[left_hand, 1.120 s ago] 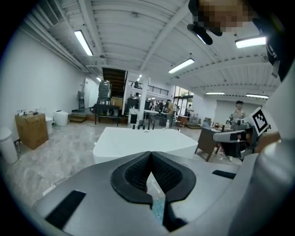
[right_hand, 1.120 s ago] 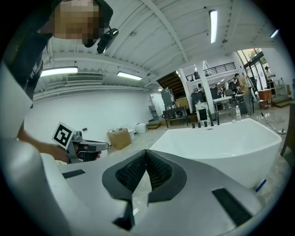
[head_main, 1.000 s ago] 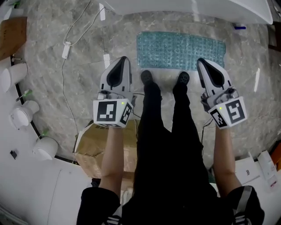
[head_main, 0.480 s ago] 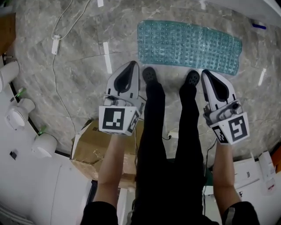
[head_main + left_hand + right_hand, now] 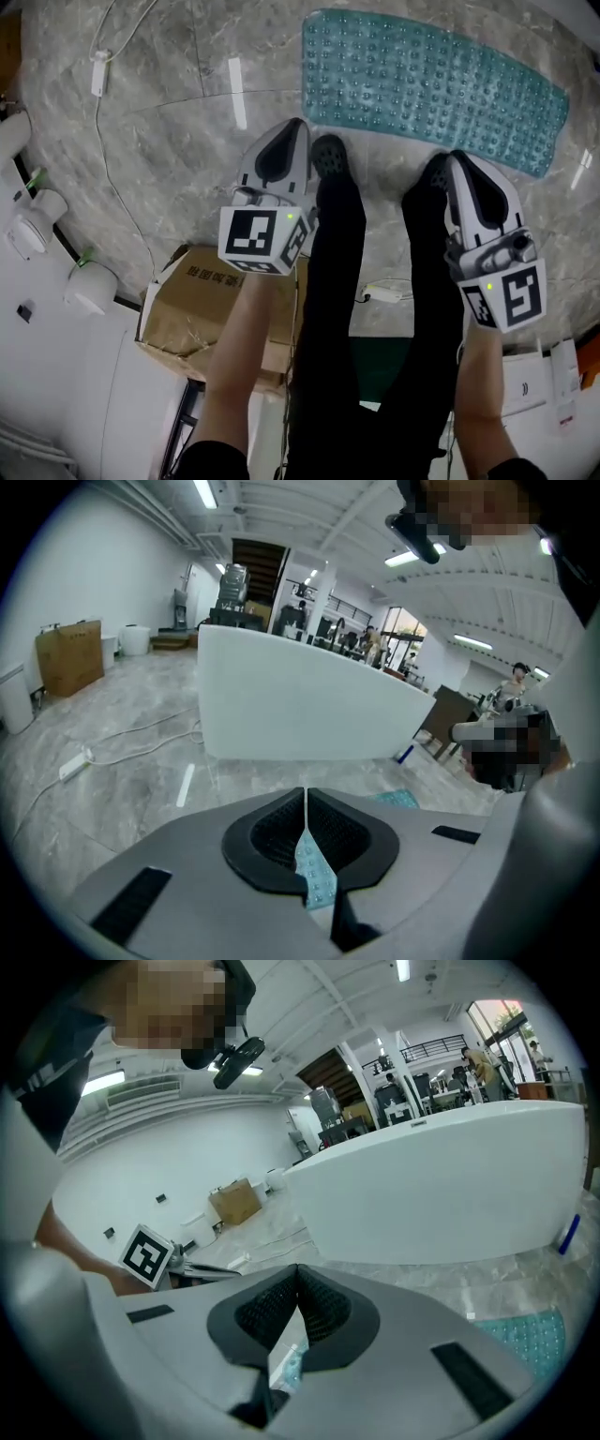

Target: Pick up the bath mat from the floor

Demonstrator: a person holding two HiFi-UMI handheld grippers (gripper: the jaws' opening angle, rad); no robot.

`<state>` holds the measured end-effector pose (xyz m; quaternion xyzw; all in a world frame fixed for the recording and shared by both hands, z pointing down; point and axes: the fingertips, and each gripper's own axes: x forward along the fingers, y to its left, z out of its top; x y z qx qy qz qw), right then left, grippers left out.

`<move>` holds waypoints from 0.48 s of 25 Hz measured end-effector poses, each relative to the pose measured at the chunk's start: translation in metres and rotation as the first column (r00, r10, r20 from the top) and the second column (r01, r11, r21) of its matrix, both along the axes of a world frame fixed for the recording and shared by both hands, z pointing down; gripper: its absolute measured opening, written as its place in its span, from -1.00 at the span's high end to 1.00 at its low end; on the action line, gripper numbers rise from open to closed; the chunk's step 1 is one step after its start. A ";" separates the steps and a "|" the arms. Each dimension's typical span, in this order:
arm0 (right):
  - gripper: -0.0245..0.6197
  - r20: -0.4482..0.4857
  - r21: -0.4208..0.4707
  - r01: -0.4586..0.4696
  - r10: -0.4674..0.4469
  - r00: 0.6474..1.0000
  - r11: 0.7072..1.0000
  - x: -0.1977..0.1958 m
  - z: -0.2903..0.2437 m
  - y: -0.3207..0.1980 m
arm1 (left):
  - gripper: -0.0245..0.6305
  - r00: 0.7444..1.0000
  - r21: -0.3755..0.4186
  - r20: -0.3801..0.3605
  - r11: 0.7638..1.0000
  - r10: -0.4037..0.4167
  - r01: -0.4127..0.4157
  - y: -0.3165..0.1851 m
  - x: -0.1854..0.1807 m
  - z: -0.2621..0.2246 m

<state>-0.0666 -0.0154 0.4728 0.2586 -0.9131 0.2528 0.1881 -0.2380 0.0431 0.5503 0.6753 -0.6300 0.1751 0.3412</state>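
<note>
The teal, bumpy bath mat (image 5: 431,66) lies flat on the marble floor just beyond the person's black shoes (image 5: 328,155). My left gripper (image 5: 292,124) hangs left of the legs with its tip short of the mat's near left corner, jaws shut and empty. My right gripper (image 5: 459,157) hangs by the right shoe near the mat's front edge, also shut on nothing. In the left gripper view the jaws (image 5: 306,791) meet, with a sliver of mat (image 5: 314,878) seen behind them. In the right gripper view the tips (image 5: 298,1267) touch, and the mat (image 5: 530,1335) shows at lower right.
A white bathtub (image 5: 300,705) stands right behind the mat. A cardboard box (image 5: 206,300) sits behind my left arm. A white cable with an adapter (image 5: 97,67) trails over the floor at the left, beside white cylinders (image 5: 89,286). A tape strip (image 5: 236,92) marks the floor.
Both grippers have sunk toward the floor, and the head camera has dropped with them. The mat looks larger and nearer. Both pairs of jaws stayed shut.
</note>
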 end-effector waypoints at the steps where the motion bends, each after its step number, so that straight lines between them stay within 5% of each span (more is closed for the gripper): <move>1: 0.88 -0.001 -0.006 0.003 -0.003 1.000 1.000 -0.001 0.016 0.001 | 0.90 1.000 -0.010 0.005 1.000 0.004 -0.004 0.000 0.001 0.020; 12: 0.89 -0.025 -0.132 -0.006 0.003 1.000 0.991 -0.002 0.152 0.028 | 0.68 0.999 -0.110 0.000 0.993 0.054 -0.053 0.002 0.025 0.196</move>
